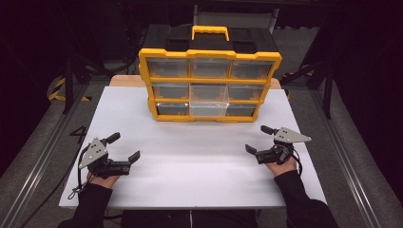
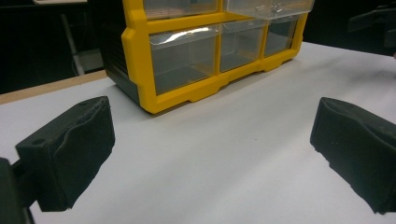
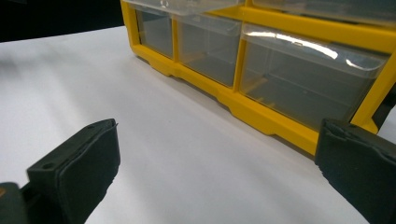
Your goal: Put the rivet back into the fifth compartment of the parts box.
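yellow drawer organizer [image 1: 209,85] at far edge of white table [image 1: 190,161]; both grippers' jaws apart.

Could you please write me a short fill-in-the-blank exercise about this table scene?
1. The frame of the drawer organizer is coloured ____.
2. The carry handle sits on the organizer's ____.
3. The jaws of the left gripper and the right gripper stand ____.
4. Each row has ____ clear drawers.

Missing words: yellow; top; open; three
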`<move>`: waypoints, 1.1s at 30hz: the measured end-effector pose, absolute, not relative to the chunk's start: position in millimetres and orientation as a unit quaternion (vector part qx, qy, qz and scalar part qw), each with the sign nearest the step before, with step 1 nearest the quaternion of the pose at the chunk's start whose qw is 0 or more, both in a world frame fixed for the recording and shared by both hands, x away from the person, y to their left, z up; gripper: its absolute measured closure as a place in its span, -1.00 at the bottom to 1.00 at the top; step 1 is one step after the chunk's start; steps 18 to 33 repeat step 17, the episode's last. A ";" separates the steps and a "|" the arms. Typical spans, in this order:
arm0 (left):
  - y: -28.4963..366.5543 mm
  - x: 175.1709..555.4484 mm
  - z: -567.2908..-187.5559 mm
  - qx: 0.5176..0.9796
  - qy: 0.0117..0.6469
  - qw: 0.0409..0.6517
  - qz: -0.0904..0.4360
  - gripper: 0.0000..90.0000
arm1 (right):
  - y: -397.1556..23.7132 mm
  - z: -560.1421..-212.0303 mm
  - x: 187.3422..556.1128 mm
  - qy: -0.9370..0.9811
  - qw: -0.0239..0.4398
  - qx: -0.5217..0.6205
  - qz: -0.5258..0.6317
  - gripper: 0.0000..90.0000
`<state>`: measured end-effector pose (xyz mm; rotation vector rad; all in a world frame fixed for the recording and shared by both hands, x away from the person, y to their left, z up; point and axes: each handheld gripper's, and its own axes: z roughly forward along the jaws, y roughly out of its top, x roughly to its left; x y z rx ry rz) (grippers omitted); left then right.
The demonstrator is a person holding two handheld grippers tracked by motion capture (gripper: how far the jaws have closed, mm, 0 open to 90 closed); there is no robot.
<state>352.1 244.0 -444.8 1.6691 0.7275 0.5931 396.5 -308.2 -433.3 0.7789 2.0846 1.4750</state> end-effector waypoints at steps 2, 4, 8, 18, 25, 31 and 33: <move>244.0 353.2 -446.6 0.712 0.311 0.577 0.251 -0.99 | -307.5 -434.4 397.8 0.762 0.232 0.285 0.533 -0.98; 243.6 354.0 -448.3 0.711 0.316 0.578 0.247 -0.99 | -306.6 -435.9 399.5 0.769 0.236 0.292 0.517 -0.97; 243.5 355.1 -449.7 0.713 0.319 0.575 0.244 -0.99 | -307.0 -437.5 401.5 0.771 0.235 0.299 0.512 -0.97; 245.4 354.4 -449.9 0.707 0.320 0.580 0.247 -0.99 | -306.5 -436.3 401.1 0.768 0.233 0.288 0.522 -0.97; 245.4 354.4 -449.9 0.707 0.320 0.580 0.247 -0.99 | -306.5 -436.3 401.1 0.768 0.233 0.288 0.522 -0.97; 245.4 354.4 -449.9 0.707 0.320 0.580 0.247 -0.99 | -306.5 -436.3 401.1 0.768 0.233 0.288 0.522 -0.97; 245.4 354.4 -449.9 0.707 0.320 0.580 0.247 -0.99 | -306.5 -436.3 401.1 0.768 0.233 0.288 0.522 -0.97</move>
